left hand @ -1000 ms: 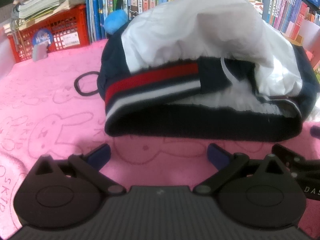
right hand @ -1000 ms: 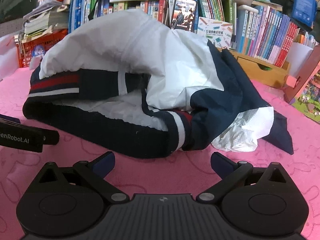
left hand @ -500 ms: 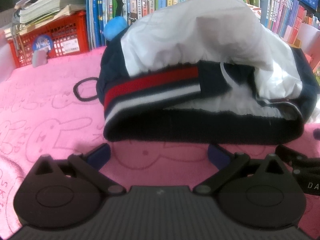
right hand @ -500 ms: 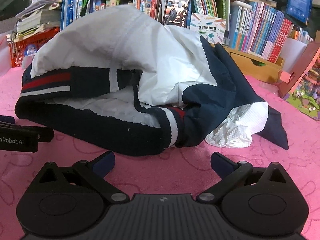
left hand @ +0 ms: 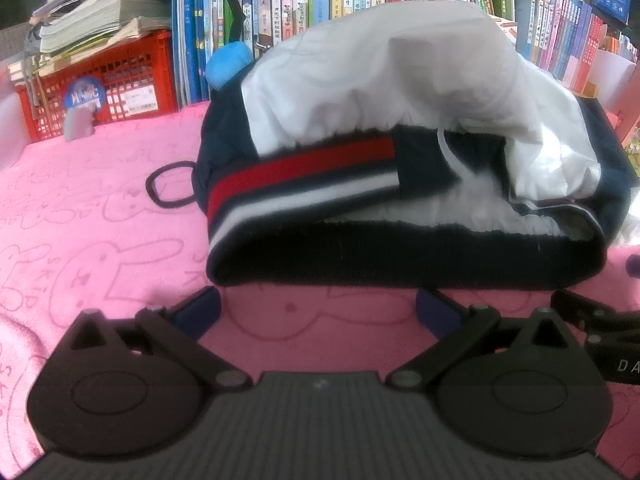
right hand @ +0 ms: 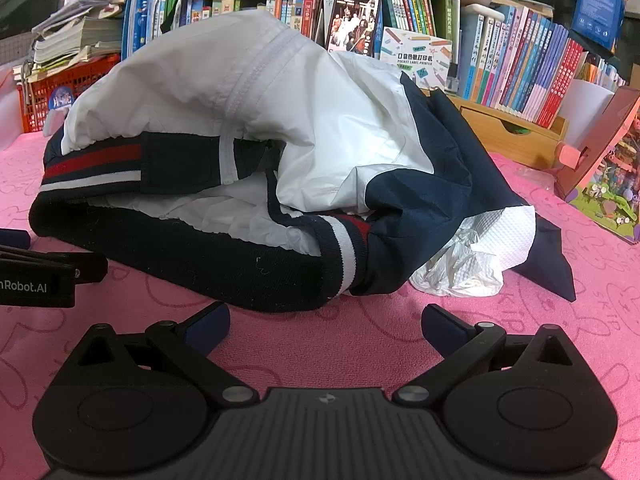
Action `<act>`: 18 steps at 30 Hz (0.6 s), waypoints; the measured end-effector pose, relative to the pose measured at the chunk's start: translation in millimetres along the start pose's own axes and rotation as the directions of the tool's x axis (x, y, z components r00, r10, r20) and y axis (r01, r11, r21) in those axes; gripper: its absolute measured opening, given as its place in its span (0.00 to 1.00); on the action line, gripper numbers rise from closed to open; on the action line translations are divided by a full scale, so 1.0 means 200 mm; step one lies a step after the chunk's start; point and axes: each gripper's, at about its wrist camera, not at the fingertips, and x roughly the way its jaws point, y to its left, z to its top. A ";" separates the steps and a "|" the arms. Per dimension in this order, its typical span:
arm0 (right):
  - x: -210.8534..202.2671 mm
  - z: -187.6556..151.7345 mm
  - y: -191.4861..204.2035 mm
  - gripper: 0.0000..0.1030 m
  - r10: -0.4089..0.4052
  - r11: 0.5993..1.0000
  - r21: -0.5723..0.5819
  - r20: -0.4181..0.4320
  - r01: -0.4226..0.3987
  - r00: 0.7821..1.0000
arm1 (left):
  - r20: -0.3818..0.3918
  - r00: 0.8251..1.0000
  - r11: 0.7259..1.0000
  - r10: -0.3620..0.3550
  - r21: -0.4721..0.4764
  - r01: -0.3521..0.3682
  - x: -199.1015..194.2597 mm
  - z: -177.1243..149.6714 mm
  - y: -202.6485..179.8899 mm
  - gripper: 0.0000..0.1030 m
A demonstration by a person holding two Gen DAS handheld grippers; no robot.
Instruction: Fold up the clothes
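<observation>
- Left gripper [left hand: 318, 306] and right gripper [right hand: 325, 322] spread wide, holding nothing, low over the pink rabbit-print towel-covered desk [right hand: 380, 344];
- just beyond both, the crumpled navy-and-white jacket with red-striped ribbed hem [right hand: 248, 152] lies heaped on the desk;
- behind it, a black hair-tie loop [left hand: 170, 186], red plastic crate [left hand: 104, 84] and rows of upright books [right hand: 520, 64].
</observation>
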 end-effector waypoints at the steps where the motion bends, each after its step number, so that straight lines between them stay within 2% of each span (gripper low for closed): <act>1: 0.00 0.00 0.00 1.00 -0.001 1.000 0.000 0.000 0.001 1.000 | 0.001 1.000 1.000 0.000 0.000 0.000 0.00 0.00 0.00 1.00; 18: 0.00 0.00 0.00 1.00 0.000 1.000 0.007 -0.007 0.000 1.000 | 0.015 1.000 1.000 0.008 -0.006 -0.008 0.00 -0.01 0.00 1.00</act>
